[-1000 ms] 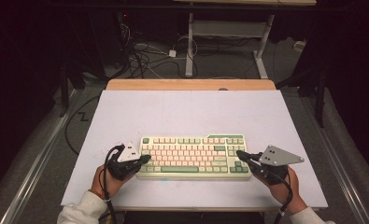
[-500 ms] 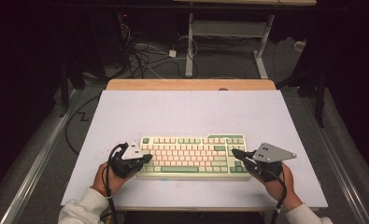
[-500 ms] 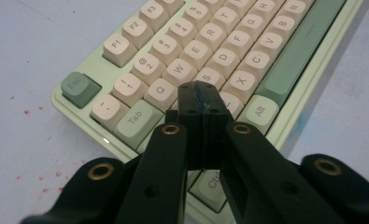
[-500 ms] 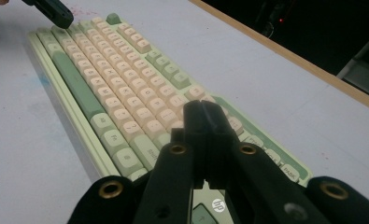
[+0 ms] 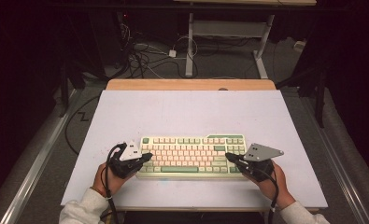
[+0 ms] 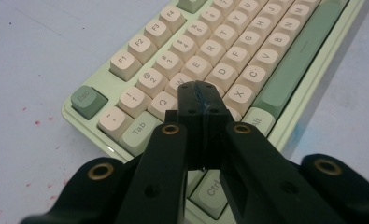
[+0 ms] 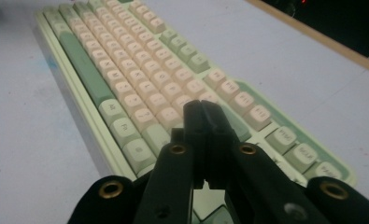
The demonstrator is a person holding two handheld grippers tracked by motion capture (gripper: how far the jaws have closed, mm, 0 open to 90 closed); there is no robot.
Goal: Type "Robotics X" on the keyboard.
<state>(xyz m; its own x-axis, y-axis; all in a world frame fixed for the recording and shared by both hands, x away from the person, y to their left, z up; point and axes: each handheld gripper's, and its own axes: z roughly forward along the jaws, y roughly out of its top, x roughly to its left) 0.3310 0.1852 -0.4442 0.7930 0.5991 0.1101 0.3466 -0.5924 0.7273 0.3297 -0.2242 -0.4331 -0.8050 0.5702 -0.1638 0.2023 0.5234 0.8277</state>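
Keyboard [image 5: 194,155] first: a pale green board with cream and green keys, lying flat near the near edge of the white table [image 5: 191,112], roughly centred between the person's two hands. The left gripper [image 5: 146,157] comes in at the board's left end with its jaws clenched together on nothing. In the left gripper view the closed tip [image 6: 198,95] sits over the letter rows just right of the Tab key [image 6: 138,130], about where A and S would be, though I cannot tell whether it presses a key or only hovers above it. The right gripper [image 5: 229,156] is likewise clamped shut and empty, its tip [image 7: 202,108] poised above the keys at the board's right end, near the green block beside the letter keys. From where I stand this looks like typing with the closed tips used as fingers. Both tips are placed over the keys, but nothing shows what has been entered, so I would judge the work to be somewhere in progress, with the presses themselves yet to be confirmed.
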